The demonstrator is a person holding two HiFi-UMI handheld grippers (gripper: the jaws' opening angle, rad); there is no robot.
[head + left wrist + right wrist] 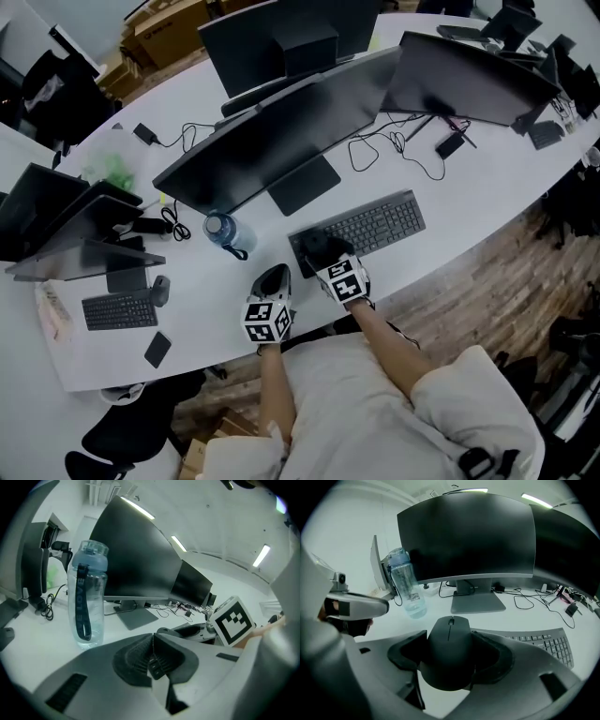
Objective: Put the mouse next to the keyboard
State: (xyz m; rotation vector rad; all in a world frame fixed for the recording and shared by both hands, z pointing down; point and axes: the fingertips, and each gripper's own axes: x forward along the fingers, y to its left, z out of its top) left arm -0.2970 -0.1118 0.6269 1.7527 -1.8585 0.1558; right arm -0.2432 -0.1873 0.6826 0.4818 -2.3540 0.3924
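Two grippers: my right gripper (pixel 450 657) pinches the mouse (pixel 450 637) at the keyboard's (pixel 375 225) left end; my left gripper (pixel 153 654) is pressed together, empty. Carrying step, I judge; next, set the mouse down beside the keyboard and let go.

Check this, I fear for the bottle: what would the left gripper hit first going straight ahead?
Likely bare table, then the monitor base; the water bottle stands left of that line. Depth unclear.

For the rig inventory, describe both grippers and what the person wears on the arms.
Both the left gripper and right gripper have pale grey moulded bodies, dark ribbed pads and a cube with black-and-white square markers. The person wears a pale short-sleeved top.
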